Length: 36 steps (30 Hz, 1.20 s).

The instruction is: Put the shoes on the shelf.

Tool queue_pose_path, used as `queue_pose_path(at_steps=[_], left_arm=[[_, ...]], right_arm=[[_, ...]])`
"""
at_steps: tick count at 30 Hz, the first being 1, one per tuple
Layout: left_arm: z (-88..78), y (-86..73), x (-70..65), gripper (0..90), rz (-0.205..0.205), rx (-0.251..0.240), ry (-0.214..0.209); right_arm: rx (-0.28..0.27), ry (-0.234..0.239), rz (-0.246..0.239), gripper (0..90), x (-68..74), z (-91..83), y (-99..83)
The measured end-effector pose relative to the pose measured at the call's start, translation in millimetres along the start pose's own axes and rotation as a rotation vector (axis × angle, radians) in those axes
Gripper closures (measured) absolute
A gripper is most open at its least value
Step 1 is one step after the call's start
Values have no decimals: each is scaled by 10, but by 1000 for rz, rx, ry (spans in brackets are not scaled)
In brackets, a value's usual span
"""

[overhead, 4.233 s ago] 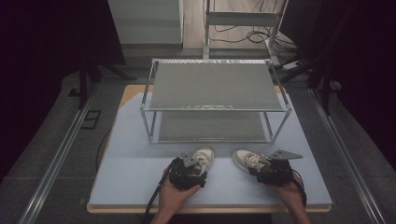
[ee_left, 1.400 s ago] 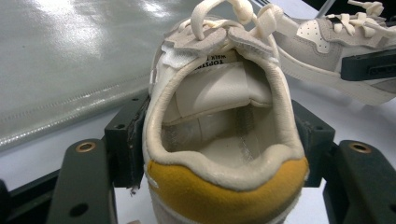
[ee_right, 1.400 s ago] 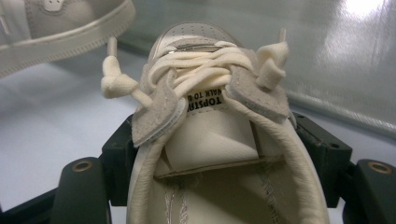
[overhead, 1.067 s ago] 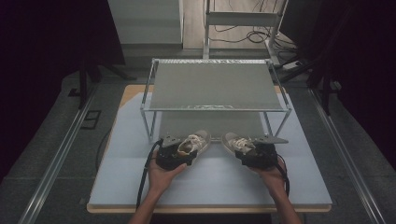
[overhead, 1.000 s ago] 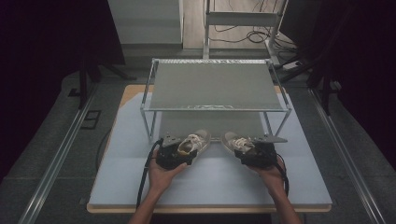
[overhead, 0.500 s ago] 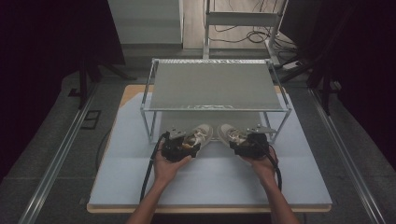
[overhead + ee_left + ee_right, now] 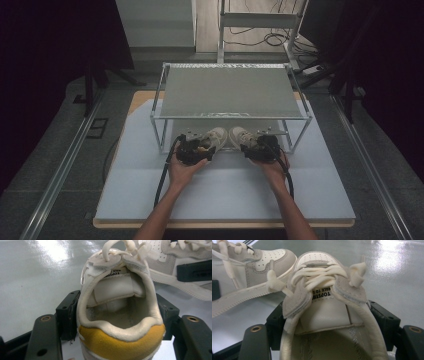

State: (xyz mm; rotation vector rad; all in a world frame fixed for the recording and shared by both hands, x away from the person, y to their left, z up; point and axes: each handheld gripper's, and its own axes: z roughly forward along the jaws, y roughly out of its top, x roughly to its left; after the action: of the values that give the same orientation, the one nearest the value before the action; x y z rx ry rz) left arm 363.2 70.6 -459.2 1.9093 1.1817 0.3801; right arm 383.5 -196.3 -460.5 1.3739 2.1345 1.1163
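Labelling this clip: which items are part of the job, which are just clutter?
In the job:
left shoe, gripped at the heel by left gripper
right shoe, gripped by right gripper
wire rack, shoes at its lower tier

Just lying about:
cables on the floor

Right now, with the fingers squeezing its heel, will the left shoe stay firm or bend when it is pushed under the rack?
The left shoe probably flexes: its padded collar looks soft between the fingers. It seems light for its size. Its loose laces could snag on the right shoe close beside it.
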Motion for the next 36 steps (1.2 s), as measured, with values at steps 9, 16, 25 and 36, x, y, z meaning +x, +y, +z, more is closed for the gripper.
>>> queue_pose_path(at_steps=[9,16,25,36], left_arm=[[140,111,86,336,50,11,6],[279,138,100,334,18,30,27],[349,117,89,317,30,50,45],[63,169,61,211,33,-36,39]], right_arm=[[5,-22,13,290,-37,171,64],[0,-59,25,288,-55,300,89],[18,-56,51,279,-40,370,67],[-58,-56,25,226,-30,147,43]])
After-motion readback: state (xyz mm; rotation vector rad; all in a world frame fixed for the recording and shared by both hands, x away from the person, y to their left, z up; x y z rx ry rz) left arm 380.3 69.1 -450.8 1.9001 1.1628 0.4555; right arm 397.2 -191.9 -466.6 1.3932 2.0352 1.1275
